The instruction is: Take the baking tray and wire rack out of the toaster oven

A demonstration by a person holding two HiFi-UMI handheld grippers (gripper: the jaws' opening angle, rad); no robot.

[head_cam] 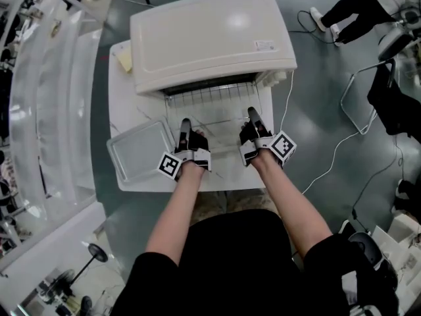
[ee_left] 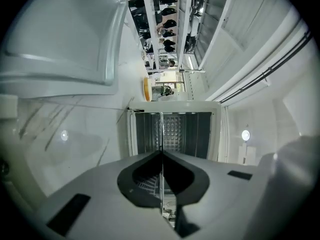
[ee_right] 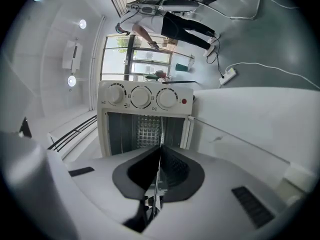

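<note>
The white toaster oven stands at the back of a small white table. Its wire rack sticks out of the front opening, partly drawn out. My left gripper is shut on the rack's front edge at the left, and my right gripper is shut on it at the right. In both gripper views the rack shows edge-on as a thin line running from the oven mouth into the closed left gripper and right gripper. The silver baking tray lies on the table, left of the left gripper.
A yellow pad lies beside the oven's left side. White cables run across the floor on the right, near a chair frame and a person's legs. Clear plastic shelving stands at the left.
</note>
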